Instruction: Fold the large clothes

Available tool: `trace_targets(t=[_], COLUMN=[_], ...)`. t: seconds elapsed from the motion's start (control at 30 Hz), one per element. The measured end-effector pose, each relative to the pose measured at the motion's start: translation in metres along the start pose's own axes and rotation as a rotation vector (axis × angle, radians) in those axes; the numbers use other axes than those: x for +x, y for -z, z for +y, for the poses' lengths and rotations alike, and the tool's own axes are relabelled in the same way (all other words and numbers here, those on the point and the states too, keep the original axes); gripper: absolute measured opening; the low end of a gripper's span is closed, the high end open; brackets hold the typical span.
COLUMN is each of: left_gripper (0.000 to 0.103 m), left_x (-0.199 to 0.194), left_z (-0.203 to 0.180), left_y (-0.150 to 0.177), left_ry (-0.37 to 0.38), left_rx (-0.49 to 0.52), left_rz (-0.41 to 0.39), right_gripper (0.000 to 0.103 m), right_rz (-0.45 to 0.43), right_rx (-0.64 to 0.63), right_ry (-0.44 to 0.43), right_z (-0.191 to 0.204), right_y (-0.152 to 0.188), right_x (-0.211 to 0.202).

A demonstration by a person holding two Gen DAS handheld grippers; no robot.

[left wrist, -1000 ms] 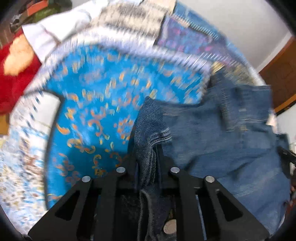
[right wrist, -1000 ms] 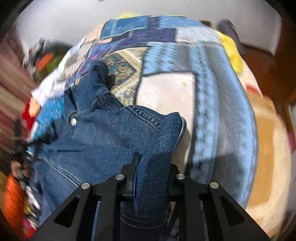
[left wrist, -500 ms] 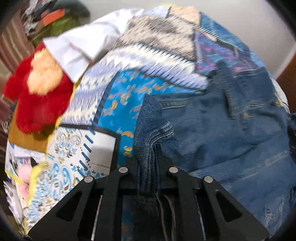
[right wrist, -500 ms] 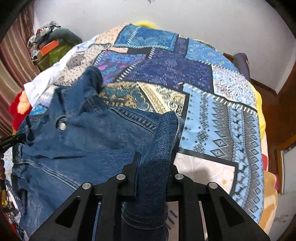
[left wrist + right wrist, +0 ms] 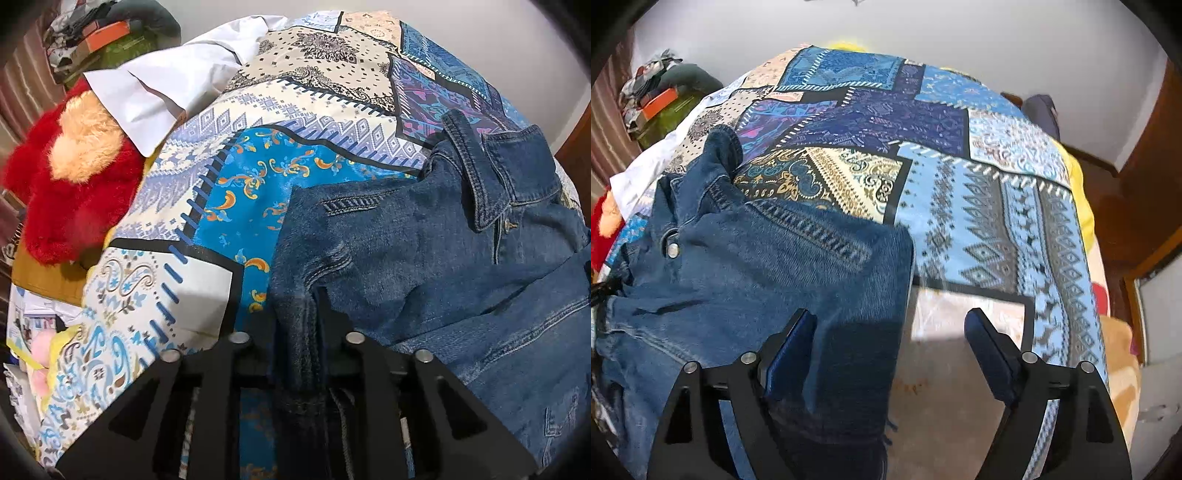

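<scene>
A blue denim jacket (image 5: 424,258) lies on a patchwork bedspread (image 5: 236,206), collar toward the far side. My left gripper (image 5: 297,314) is shut on a fold of the jacket's left shoulder edge, low over the bed. In the right wrist view the jacket (image 5: 757,266) lies flat at the left, with its metal button (image 5: 673,250) showing. My right gripper (image 5: 890,325) is open, its jaws wide apart, and the jacket's right corner lies loose between and under them.
A red and tan plush toy (image 5: 70,177) and a white cloth (image 5: 162,85) lie at the bed's left edge. Piled clutter (image 5: 661,96) sits at the far left. A wooden door and frame (image 5: 1145,206) stand to the right. The bedspread (image 5: 979,206) stretches far and right.
My right gripper has opened and let go of the jacket's corner, which now lies on the bed. Both grippers moved down with the jacket; the left one stays shut on it.
</scene>
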State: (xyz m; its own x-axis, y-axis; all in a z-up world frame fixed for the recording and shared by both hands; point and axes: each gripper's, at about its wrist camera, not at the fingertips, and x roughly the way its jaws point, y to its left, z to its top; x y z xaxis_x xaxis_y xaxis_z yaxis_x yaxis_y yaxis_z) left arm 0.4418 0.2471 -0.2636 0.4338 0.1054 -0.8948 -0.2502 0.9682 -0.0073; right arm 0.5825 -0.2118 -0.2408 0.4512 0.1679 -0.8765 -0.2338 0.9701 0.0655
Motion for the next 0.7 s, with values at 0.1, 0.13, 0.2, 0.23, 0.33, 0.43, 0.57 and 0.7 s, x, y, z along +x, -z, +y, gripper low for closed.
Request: trace_targets(t=[0.1, 0.13, 0.2, 0.23, 0.33, 0.43, 0.57, 0.7], left_gripper=[0.043, 0.047, 0.047, 0.048, 0.061, 0.075, 0.089, 0.102], left_x=[-0.015, -0.021, -0.041, -0.05, -0.089, -0.13, -0.18, -0.215], left_z=[-0.01, -0.013, -0.022, -0.026, -0.04, -0.051, -0.062, -0.062], left_y=[0.003, 0.005, 0.009, 0.012, 0.021, 0.032, 0.049, 0.069], left_ry=[-0.069, -0.078, -0.07, -0.062, -0.032, -0.009, 0.023, 0.037], left_rx=[0.058, 0.078, 0.117, 0.126, 0.157, 0.186, 0.193, 0.167], left_rz=[-0.023, -0.031, -0.054, -0.062, -0.12, -0.196, -0.264, -0.304], right_gripper=[0.084, 0.084, 0.084, 0.084, 0.084, 0.093, 0.101, 0.103], right_rz=[0.041, 0.05, 0.043, 0.035, -0.021, -0.086, -0.194, -0.254], right_rx=[0.023, 0.021, 0.002, -0.008, -0.041, -0.059, -0.086, -0.092], right_ry=[-0.03, -0.035, -0.038, -0.038, -0.057, -0.09, -0.112, -0.159], right_z=[-0.001, 0.001, 0.006, 0.009, 0.022, 0.036, 0.055, 0.067], right_y=[0.003, 0.005, 0.009, 0.01, 0.016, 0.022, 0.036, 0.056], right_x=[-0.009, -0.015, -0.031, -0.037, -0.076, -0.117, -0.176, -0.22])
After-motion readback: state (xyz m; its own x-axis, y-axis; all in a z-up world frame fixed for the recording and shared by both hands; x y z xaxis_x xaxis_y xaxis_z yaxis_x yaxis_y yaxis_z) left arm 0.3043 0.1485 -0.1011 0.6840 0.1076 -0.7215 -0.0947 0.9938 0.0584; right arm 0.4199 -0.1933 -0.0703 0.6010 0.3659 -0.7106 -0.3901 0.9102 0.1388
